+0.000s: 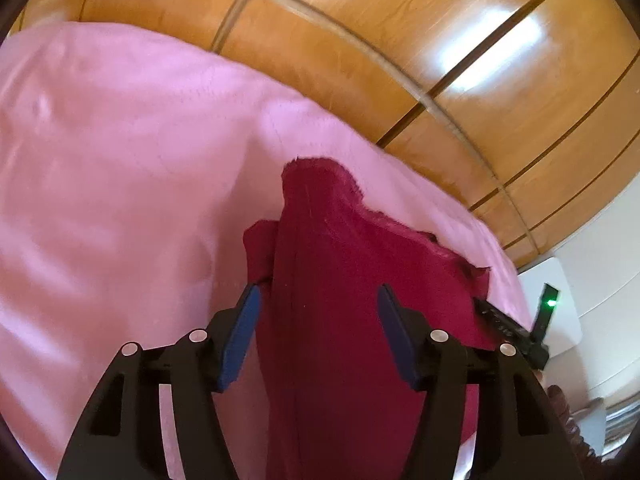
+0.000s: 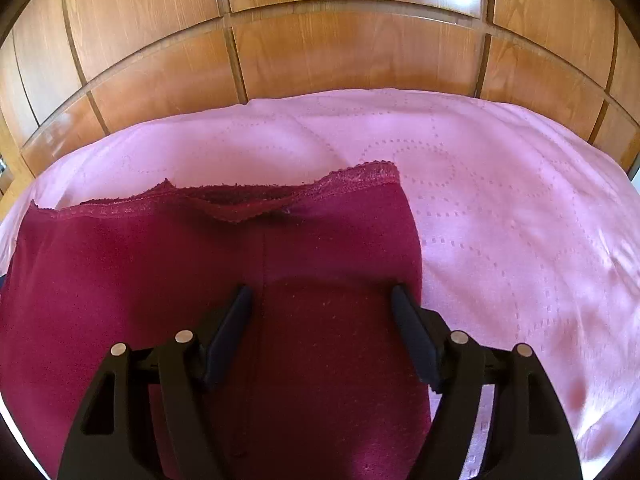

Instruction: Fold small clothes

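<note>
Garment (image 2: 140,280): dark red knit cloth, matt, slightly fuzzy w/ lint specks; waistband trim (image 2: 360,178) lacy, scalloped. Bedspread (image 2: 500,200): pink cloth, soft sheen, stitched dotted circle pattern. Wardrobe panels (image 2: 340,60): orange-brown wood, glossy, visible grain. Left gripper (image 1: 318,294) fingers (image 1: 244,328): blue matt pads, black plastic body, shiny metal pins.

One dark red piece of clothing (image 2: 168,280) lying flat, one pink bed cover (image 2: 500,208), two grippers, left gripper (image 1: 318,296), right gripper (image 2: 322,296), one wooden wall (image 2: 320,52)
</note>
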The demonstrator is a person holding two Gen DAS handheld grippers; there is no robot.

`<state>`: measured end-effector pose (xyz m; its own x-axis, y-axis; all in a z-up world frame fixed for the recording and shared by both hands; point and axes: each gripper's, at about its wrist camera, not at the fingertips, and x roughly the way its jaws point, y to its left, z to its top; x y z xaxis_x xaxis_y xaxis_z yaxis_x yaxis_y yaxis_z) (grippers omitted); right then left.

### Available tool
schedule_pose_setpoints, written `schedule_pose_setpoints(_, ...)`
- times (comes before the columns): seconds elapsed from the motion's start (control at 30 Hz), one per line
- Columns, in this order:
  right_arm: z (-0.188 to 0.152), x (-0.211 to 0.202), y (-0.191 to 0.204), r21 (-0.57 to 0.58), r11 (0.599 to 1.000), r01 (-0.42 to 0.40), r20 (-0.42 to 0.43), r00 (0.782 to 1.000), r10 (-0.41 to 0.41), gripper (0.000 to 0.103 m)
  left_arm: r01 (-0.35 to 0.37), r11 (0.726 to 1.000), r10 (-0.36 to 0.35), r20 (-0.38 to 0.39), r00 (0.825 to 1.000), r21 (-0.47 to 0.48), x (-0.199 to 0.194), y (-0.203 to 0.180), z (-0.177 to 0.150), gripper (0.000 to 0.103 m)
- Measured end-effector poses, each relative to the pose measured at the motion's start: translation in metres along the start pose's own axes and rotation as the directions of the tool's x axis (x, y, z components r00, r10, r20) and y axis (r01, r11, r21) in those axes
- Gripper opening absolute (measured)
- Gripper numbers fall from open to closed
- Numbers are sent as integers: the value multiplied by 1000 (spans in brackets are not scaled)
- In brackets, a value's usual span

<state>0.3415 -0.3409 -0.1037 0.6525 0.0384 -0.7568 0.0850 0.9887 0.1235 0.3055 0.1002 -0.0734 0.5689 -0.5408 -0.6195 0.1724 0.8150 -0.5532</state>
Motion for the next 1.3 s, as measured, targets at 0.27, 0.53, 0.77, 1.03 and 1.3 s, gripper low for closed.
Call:
schedule_pose_setpoints(0.27,-2,1,0,15,1000,-14,16,1000,14,74,-230,973,229,76,970,13,9,-4,-24,7)
schedule_pose_setpoints(0.53,-5,0,-4,25,999,-33,34,999,32,74,-404,914,397,143,907,29,-1,-24,-20,25)
schedule_pose_setpoints(0.77,-1,-2,0,12,1000,-12,22,1000,12,74,-448,879,398,270,877,162,-22,-73,-24,25)
schedule_pose_setpoints(1.03,-2,0,-3,18,1000,-25,27,999,25,76,-440,860,385,237,892,258,3,-93,-31,25)
schedule_pose_setpoints(1.3,-3,1,-6,33,998,-54,37,998,52,78,-431,851,380,214,900,300,22,-98,-27,25)
